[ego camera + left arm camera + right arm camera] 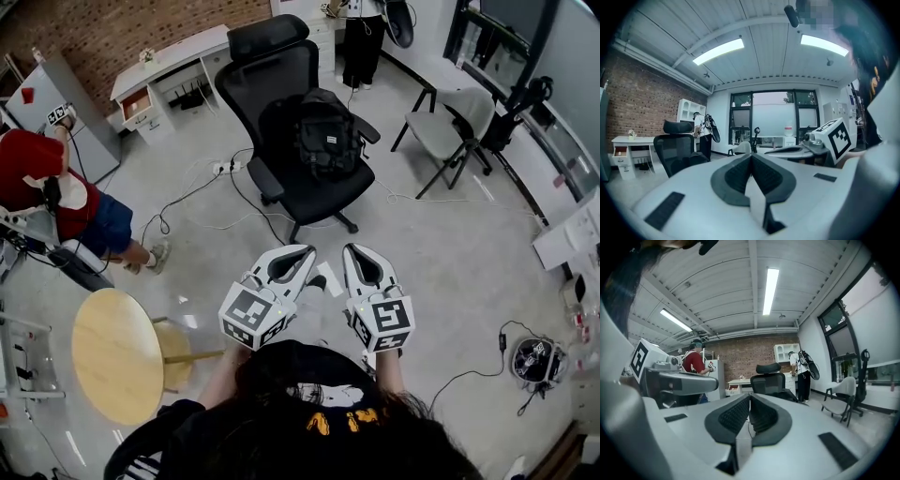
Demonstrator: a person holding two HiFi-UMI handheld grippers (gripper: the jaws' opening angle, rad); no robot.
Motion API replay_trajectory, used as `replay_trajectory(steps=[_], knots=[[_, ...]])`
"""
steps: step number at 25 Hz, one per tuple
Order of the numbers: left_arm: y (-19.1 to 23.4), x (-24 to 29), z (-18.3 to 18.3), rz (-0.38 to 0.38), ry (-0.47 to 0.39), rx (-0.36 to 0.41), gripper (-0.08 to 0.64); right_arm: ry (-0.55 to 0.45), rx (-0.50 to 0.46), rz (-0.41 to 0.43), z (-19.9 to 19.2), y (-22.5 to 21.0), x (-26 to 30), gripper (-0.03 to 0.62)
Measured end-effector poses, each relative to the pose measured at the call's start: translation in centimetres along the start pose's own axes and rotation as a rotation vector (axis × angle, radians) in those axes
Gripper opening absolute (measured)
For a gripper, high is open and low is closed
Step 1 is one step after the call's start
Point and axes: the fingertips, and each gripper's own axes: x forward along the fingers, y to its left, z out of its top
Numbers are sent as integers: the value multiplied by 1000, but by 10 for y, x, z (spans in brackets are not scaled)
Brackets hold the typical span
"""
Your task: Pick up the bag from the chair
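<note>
A black backpack (324,133) leans upright on the seat of a black office chair (274,70) in the middle of the room. The chair (769,380) also shows ahead in the right gripper view, and the chair (677,147) stands at the left in the left gripper view. Both grippers are held side by side near the person's chest, well short of the chair. My left gripper (307,251) is shut with its jaws touching and nothing between them. My right gripper (351,249) is shut and empty too.
A round wooden stool (117,352) stands at the lower left. A grey chair (448,127) sits to the right of the office chair. Cables and a power strip (225,167) lie on the floor. A person in red (56,192) is at the left, another person (361,37) stands behind the chair.
</note>
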Motion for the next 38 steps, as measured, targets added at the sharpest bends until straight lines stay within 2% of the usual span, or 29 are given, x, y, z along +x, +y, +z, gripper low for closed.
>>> replay_trajectory(steps=[7, 17, 25, 33, 38], knots=[[16, 25, -3, -24, 19, -3, 5, 9, 9, -13, 1, -22, 23, 9], [59, 91, -18, -33, 35, -65, 5, 65, -3, -4, -8, -69, 76, 9], [129, 166, -13, -17, 34, -87, 5, 107, -29, 22, -1, -129, 162, 9], [212, 214, -8, 44, 30, -121, 5, 153, -54, 68, 6, -161, 243, 9], [236, 234, -3, 40, 19, -119, 5, 157, -68, 61, 12, -174, 271, 10]])
